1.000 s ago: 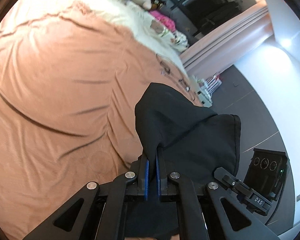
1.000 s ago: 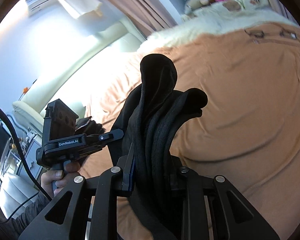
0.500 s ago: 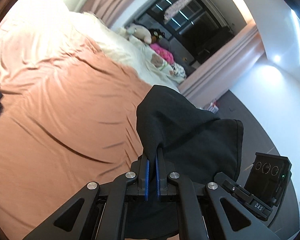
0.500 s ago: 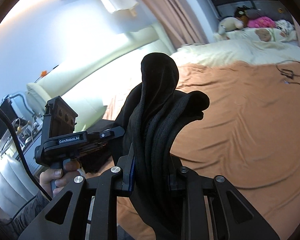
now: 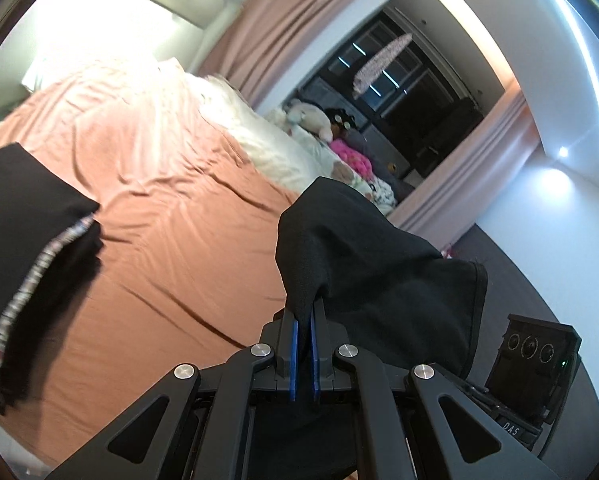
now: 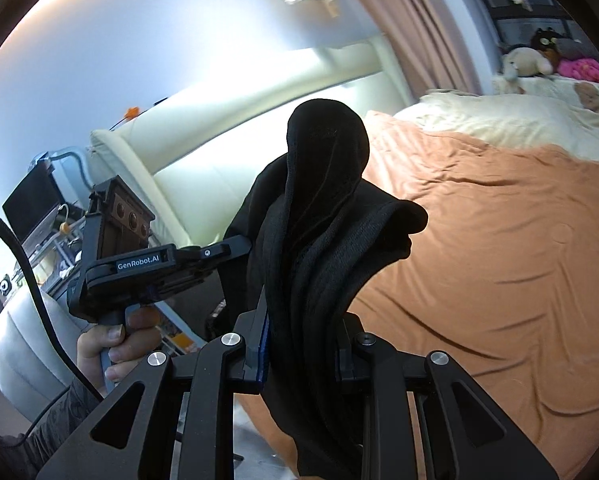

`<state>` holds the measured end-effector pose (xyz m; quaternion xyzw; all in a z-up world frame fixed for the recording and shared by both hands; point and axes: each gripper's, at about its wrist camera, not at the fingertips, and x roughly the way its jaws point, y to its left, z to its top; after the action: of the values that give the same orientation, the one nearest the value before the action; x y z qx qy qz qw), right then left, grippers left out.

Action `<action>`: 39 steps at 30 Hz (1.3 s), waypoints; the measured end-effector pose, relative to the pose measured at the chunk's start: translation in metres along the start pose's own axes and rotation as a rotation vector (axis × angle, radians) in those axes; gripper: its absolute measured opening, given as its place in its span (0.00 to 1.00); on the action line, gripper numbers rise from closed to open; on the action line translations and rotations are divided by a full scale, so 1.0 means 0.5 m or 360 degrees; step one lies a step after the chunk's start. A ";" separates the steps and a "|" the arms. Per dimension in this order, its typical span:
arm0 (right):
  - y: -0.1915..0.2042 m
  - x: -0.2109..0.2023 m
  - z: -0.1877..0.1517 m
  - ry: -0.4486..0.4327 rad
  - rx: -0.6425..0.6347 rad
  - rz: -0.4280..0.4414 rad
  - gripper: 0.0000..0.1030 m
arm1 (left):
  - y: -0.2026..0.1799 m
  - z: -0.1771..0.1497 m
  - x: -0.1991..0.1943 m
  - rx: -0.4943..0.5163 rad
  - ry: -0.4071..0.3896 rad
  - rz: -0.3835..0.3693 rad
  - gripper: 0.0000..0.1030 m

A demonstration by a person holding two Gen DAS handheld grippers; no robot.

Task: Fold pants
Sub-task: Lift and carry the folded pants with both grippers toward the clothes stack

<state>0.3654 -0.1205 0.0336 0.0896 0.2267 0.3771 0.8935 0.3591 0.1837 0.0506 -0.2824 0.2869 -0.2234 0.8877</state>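
Pants (image 5: pixel 371 276) hang lifted off the bed (image 5: pixel 171 216), pinched at two places. I hold the left gripper (image 5: pixel 304 320) nearly shut on a thin fold of the black cloth, which drapes away to its right. The right gripper (image 6: pixel 303 344) stands somewhat wider, clamped on a thick bunch of gathered layers (image 6: pixel 319 216) that rises above the jaws and also hangs below them.

Compared with a second ago, both cameras tip upward: the left view then showed mostly orange sheet, and now takes in the curtain (image 5: pixel 299 20), the dark window and the soft toys (image 5: pixel 311 118) at the far end. A second dark garment with a patterned band (image 5: pixel 31 264) now lies at that view's left edge. In the right view, the hand (image 6: pixel 115 344) carrying the left gripper sits just beside the cloth.

I judge the pants raised and carried over the bed, not yet laid flat for folding.
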 end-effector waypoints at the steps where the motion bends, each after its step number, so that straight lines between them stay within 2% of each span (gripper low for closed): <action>1: -0.004 0.004 0.004 0.0002 -0.0004 0.0008 0.18 | 0.011 0.003 -0.012 -0.0005 -0.0013 0.0004 0.04; 12: 0.034 0.077 0.022 0.0023 -0.0091 0.0122 0.18 | 0.105 0.038 -0.158 -0.0044 -0.0165 0.0067 0.04; 26: 0.157 0.223 0.045 0.0114 -0.0236 0.0286 0.18 | 0.239 0.075 -0.350 -0.0100 -0.0373 0.0203 0.04; 32: 0.205 0.309 0.060 0.0153 -0.0285 0.0355 0.18 | 0.295 0.101 -0.406 -0.0112 -0.0441 0.0310 0.04; 39: 0.214 0.414 0.084 0.0209 -0.0268 0.0426 0.18 | 0.359 0.152 -0.430 -0.0120 -0.0487 0.0418 0.04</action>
<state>0.4445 0.1028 0.0360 0.0189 0.2381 0.5156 0.8229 0.2913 0.4653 0.0712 -0.3062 0.1913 -0.0493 0.9312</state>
